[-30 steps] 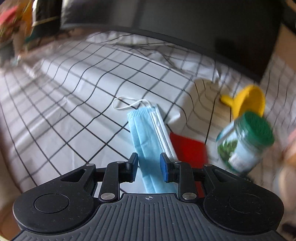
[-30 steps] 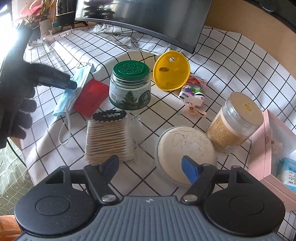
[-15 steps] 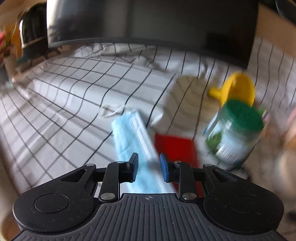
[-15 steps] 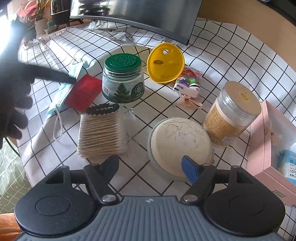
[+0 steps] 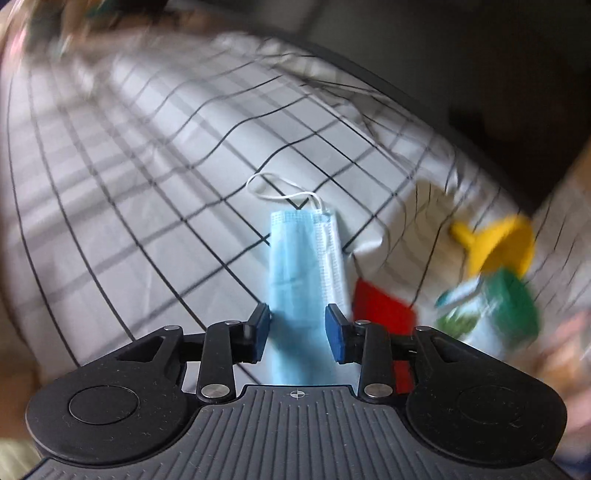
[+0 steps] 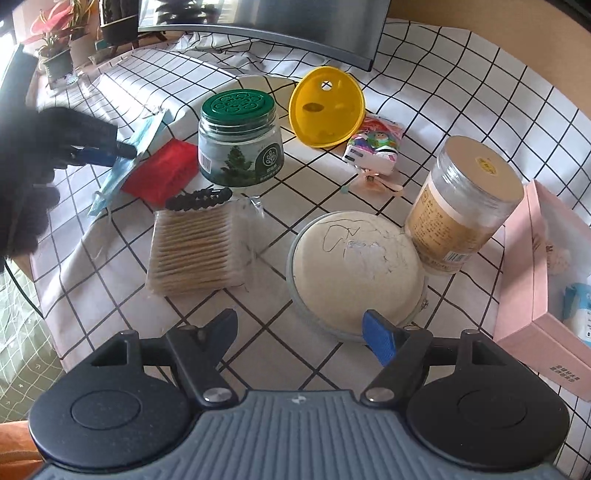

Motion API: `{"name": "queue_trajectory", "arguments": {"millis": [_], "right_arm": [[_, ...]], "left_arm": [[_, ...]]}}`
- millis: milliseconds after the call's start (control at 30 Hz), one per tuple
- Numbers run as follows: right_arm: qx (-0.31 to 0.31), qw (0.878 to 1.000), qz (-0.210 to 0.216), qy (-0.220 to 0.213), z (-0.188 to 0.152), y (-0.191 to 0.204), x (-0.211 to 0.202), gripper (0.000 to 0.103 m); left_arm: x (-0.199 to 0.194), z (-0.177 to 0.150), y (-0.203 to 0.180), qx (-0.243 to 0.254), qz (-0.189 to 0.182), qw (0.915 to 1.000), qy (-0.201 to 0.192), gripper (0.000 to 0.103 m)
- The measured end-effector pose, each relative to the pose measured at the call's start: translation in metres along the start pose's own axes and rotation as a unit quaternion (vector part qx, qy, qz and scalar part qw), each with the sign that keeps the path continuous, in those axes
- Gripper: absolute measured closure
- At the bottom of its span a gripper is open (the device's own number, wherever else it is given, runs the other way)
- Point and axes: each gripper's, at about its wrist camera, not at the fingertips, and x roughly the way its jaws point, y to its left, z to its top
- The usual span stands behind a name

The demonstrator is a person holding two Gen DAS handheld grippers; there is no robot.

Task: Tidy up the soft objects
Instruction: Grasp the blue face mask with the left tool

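A blue face mask [image 5: 295,266] with white ear loops lies on the checked tablecloth [image 5: 147,206]. My left gripper [image 5: 297,328] is open, its jaws on either side of the mask's near end, just above it. The mask [image 6: 142,133] and left gripper [image 6: 107,153] also show in the right wrist view at the left. A red cloth [image 5: 384,314] lies right of the mask [image 6: 162,173]. My right gripper [image 6: 303,332] is open and empty above the table's front, near a round cream pad [image 6: 354,273].
A green-lidded jar [image 6: 240,140], yellow funnel [image 6: 325,107], bag of cotton swabs [image 6: 195,254], black hair clip [image 6: 199,194], colourful packet [image 6: 373,146], tan-lidded jar [image 6: 461,203] and a pink open box [image 6: 543,280] stand on the table. A monitor [image 6: 266,18] is at the back.
The left gripper swung back left and lined up over the mask, with its jaws spread a little wider. The right gripper moved slightly closer to the table.
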Motion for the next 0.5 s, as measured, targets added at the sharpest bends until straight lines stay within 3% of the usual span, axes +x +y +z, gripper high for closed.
{"name": "queue_trajectory", "arguments": {"millis": [67,200,300,367,500], "right_arm": [[0.001,1.0,0.002,-0.001,-0.001,-0.001,0.0,0.027],[0.004,1.0,0.005,-0.003,-0.001,-0.002,0.0,0.027],[0.004,1.0,0.007,-0.004,-0.002,-0.002,0.0,0.025],[0.003,1.0,0.007,-0.004,-0.003,-0.001,0.0,0.024],[0.008,1.0,0.013,0.003,-0.007,-0.002,0.002,0.022]], "left_arm": [[-0.003,0.001,-0.004,-0.009,-0.004,0.9999,-0.006,0.067],[0.007,-0.009,-0.029,0.069,0.011,0.9974,0.015,0.066],[0.01,-0.022,-0.048,0.151,0.065,0.9863,-0.002,0.062],[0.012,-0.028,-0.053,0.187,0.08,0.979,-0.01,0.061],[0.014,-0.026,-0.053,0.187,0.084,0.9787,-0.013,0.058]]}}
